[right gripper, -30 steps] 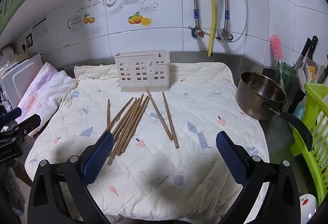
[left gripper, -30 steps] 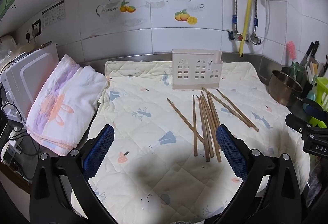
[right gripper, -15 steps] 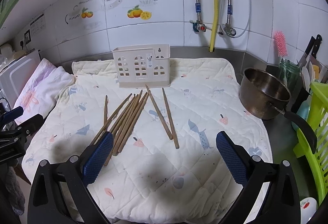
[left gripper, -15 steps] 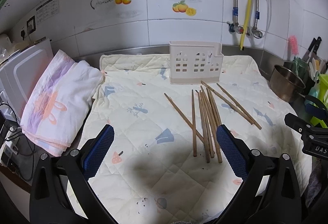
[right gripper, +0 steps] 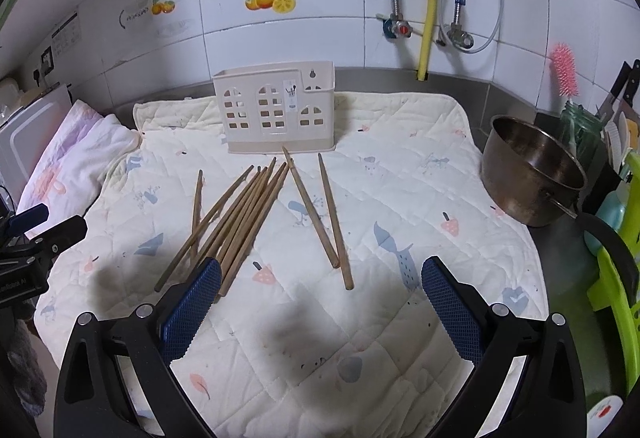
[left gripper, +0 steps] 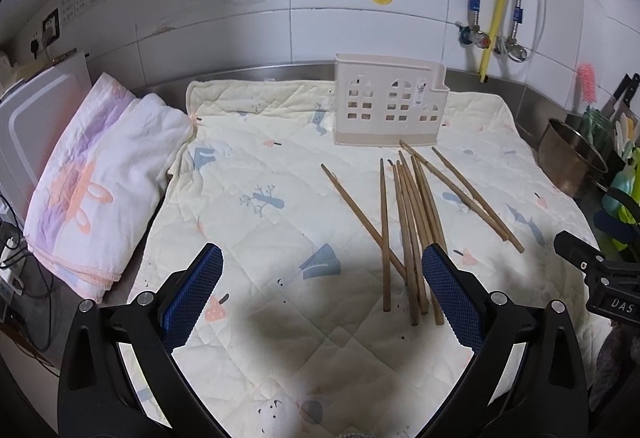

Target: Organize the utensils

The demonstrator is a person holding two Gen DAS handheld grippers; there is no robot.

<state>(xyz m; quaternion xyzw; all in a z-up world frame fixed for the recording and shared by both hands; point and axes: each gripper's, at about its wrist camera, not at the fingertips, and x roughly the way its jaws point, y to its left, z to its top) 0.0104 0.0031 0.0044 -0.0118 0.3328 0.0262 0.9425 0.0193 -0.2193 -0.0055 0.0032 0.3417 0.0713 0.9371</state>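
Both claws hang released above the bench with nothing between their blue pads. From its own wrist view the left claw [left gripper: 322, 292] is spread wide over the quilted mat [left gripper: 256, 222], its right pad [left gripper: 450, 294] just in front of the near ends of the chopsticks [left gripper: 412, 222]. The right claw [right gripper: 320, 302] is likewise spread wide, its left pad [right gripper: 192, 304] overlapping the near ends of the bundled sticks in that view; whether it touches them cannot be told.

The chopsticks lie loose on the mat, none of them gripped. In the right wrist view a fanned bundle runs from about 7 o'clock up toward 12 o'clock, with one stick apart at its 9 o'clock side, and a separate pair of chopsticks [right gripper: 326, 215] lies at the bundle's 3 o'clock side, their far tips apart and their near ends close together.

At 12 o'clock from the sticks stands the cream utensil holder [right gripper: 276, 109], upright on the far part of the mat near the tiled wall [right gripper: 304, 37], with window-shaped cut-outs in its front. The tip of one stick of the pair lies just before its base.

A folded towel [left gripper: 92, 181] sits off the mat at 9 o'clock. A steel pot [right gripper: 532, 173] stands beside the mat at 3 o'clock, and a green rack [right gripper: 618, 290] is at the right edge.
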